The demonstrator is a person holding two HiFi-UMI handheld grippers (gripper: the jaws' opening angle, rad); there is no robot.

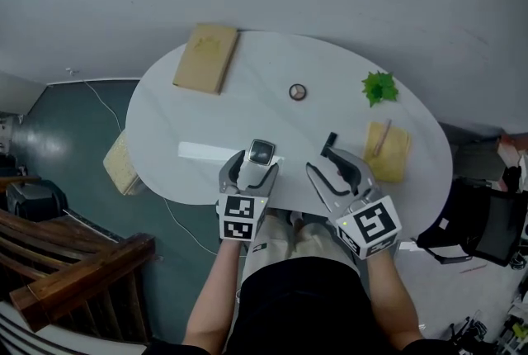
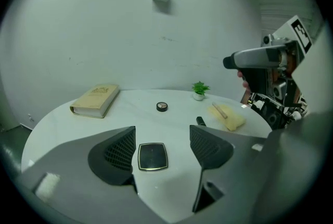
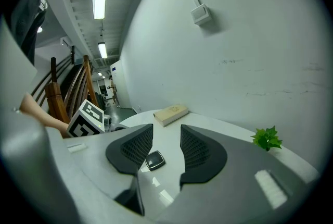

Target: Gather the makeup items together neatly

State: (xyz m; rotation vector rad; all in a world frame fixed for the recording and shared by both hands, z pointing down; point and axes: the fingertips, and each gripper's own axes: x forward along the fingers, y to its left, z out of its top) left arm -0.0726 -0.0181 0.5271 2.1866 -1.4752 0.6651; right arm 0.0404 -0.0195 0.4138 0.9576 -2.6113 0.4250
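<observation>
The square compact (image 2: 152, 156) lies flat near the near edge of the white table (image 1: 173, 130), between the spread jaws of the left gripper (image 2: 162, 134), whose pads stand clear of it on both sides. The round compact (image 2: 162, 107), black tube (image 2: 200, 121) and yellow cloth (image 2: 229, 116) lie farther off and to the right, while the right gripper (image 3: 166, 132) hangs beside the left one, jaws parted and empty. Gathering looks barely begun; next, the left jaws would need to pinch the square compact's edges and carry it toward the others.
</observation>
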